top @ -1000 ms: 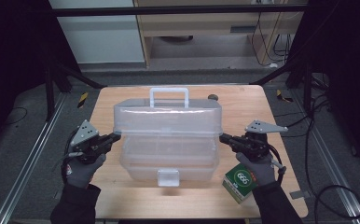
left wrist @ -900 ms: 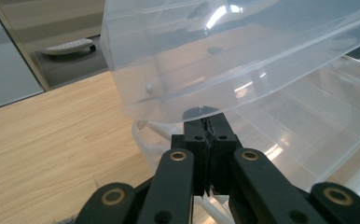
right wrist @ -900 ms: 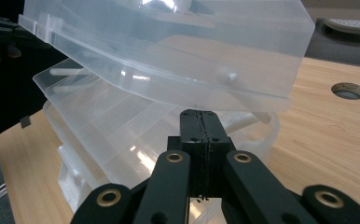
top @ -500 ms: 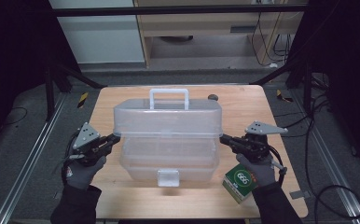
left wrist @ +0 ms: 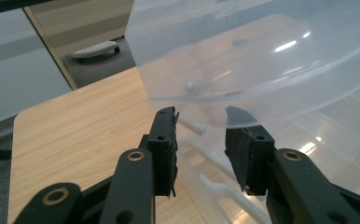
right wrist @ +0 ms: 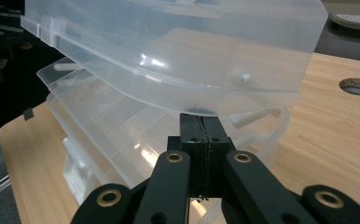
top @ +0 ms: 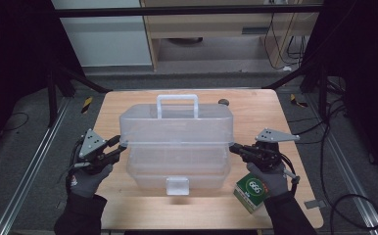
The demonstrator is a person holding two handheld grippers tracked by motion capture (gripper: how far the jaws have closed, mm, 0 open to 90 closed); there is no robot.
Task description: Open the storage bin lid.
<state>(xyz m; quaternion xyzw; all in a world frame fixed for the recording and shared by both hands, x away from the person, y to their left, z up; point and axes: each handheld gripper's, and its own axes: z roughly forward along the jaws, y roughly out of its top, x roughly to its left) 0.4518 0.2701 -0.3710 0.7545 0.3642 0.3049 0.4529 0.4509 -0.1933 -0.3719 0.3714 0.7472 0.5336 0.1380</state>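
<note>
A clear plastic toolbox (top: pixel 177 164) with a white handle (top: pixel 177 99) stands mid-table, its lid (top: pixel 177 125) lifted a little off the base. My left gripper (top: pixel 120 145) is at the box's left end. In the left gripper view its jaws have just been opening; the left gripper (left wrist: pixel 199 116) now stands open, the lid's rim (left wrist: pixel 192 99) just above the fingertips and not pinched. My right gripper (top: pixel 232 148) is at the box's right end. In the right gripper view the right gripper (right wrist: pixel 201 116) is shut, its tips up against the lid's lower rim (right wrist: pixel 201 109).
A green carton (top: pixel 251 188) lies by the right hand near the table's front right corner. A round cable hole (top: pixel 223 102) sits in the tabletop behind the box. The box's front latch (top: pixel 177 186) faces the front edge. Dark frame posts stand around the table.
The left gripper's jaws have spread apart at the box's left end. Both hands and the box stay where they were.
</note>
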